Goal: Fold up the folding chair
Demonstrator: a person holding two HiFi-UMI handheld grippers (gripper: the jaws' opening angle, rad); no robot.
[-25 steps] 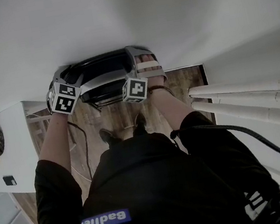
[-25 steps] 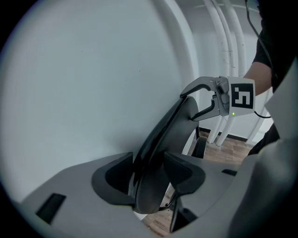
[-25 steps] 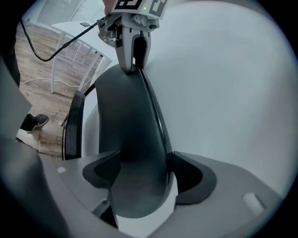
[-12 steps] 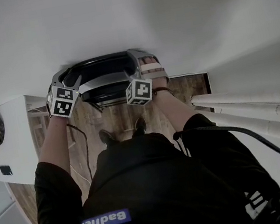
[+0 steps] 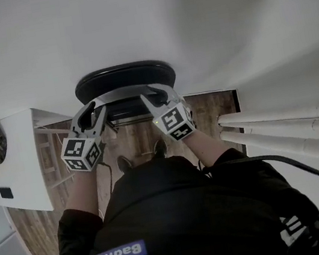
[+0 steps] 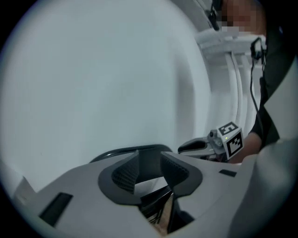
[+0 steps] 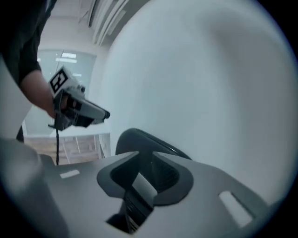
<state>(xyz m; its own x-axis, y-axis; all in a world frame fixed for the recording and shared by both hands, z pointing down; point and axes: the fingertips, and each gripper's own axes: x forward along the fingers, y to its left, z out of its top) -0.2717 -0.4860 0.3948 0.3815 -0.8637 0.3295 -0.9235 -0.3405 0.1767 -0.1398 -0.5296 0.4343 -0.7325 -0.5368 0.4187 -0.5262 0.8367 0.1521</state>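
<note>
Grippers in a person's hands, both unclenched: the left gripper point(image 6: 149, 160) has its jaws apart with nothing pressed between them, and the right gripper point(image 7: 146, 160), with a narrower gap, is empty too. Both pairs of jaws have just been closing. They hover just in front of the chair point(image 5: 124, 78) and touch nothing, probably because the fold is finished. The chair, dark with a grey bar point(image 5: 120, 94), looks folded and stands close against a plain white wall point(image 5: 128, 19). A wood floor point(image 5: 211, 105) lies below, with a white cabinet point(image 5: 19, 161) at the left.
</note>
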